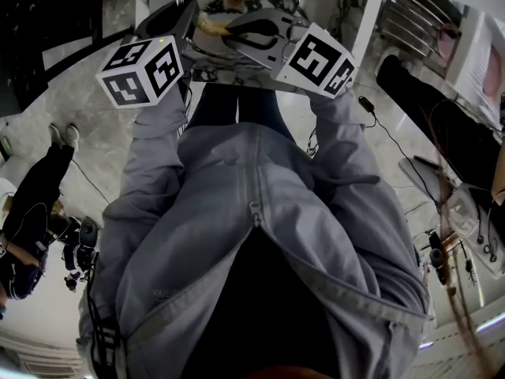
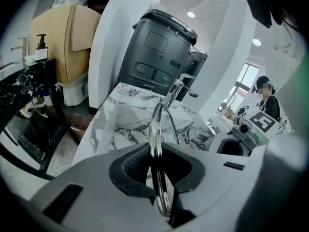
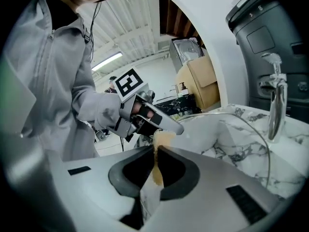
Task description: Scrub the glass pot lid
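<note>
In the left gripper view my left gripper (image 2: 157,151) is shut on the rim of the glass pot lid (image 2: 155,124), which stands edge-on between the pads. My right gripper (image 3: 157,154) is shut on a tan sponge (image 3: 162,140). In the right gripper view the sponge's tip reaches up to the left gripper (image 3: 147,116), and the clear lid's rim (image 3: 253,132) arcs off to the right over the marble sink. The head view has both grippers at the top, left (image 1: 168,20) and right (image 1: 260,34), with the sponge (image 1: 211,24) between them. The lid itself is hard to make out there.
A chrome faucet (image 2: 179,85) rises behind the marble sink (image 2: 130,122), with a dark grey machine (image 2: 157,47) behind it. My grey jacket (image 1: 252,235) fills most of the head view. Another person (image 2: 267,96) stands far right; cables and gear lie on the floor (image 1: 465,227).
</note>
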A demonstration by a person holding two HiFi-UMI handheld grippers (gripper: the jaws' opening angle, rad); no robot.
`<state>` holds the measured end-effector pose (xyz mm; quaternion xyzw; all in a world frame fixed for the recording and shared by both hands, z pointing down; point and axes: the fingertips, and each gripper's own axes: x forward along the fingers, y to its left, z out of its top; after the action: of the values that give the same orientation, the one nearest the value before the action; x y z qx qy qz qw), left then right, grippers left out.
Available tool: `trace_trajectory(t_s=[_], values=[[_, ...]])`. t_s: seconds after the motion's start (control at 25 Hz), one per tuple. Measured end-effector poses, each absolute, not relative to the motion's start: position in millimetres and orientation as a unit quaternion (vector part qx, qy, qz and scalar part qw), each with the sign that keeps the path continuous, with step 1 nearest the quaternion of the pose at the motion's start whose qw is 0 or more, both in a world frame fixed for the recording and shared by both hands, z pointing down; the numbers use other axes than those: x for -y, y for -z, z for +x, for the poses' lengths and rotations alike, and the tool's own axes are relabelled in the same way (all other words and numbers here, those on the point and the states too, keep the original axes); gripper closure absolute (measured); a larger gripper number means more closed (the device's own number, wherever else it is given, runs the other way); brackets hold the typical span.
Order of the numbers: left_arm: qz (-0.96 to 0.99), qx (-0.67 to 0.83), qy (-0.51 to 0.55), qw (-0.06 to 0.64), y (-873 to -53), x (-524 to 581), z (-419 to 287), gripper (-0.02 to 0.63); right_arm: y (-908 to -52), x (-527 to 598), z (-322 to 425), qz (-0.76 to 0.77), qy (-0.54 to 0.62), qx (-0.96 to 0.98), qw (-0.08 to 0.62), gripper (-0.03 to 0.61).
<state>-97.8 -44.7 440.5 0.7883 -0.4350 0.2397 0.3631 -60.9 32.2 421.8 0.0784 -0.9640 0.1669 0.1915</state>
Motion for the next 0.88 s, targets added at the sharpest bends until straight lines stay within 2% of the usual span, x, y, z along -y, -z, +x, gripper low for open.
trace_trajectory(t_s=[0.52, 0.88], values=[[0.783, 0.433, -0.253, 0.368, -442, 51, -96, 0.549, -427, 65, 20, 0.264, -0.126, 0.937, 0.193, 0.532], [0.778, 0.434, -0.258, 0.374, -446, 54, -96, 0.549, -472, 125, 31, 0.340, 0.028, 0.881, 0.327, 0.532]])
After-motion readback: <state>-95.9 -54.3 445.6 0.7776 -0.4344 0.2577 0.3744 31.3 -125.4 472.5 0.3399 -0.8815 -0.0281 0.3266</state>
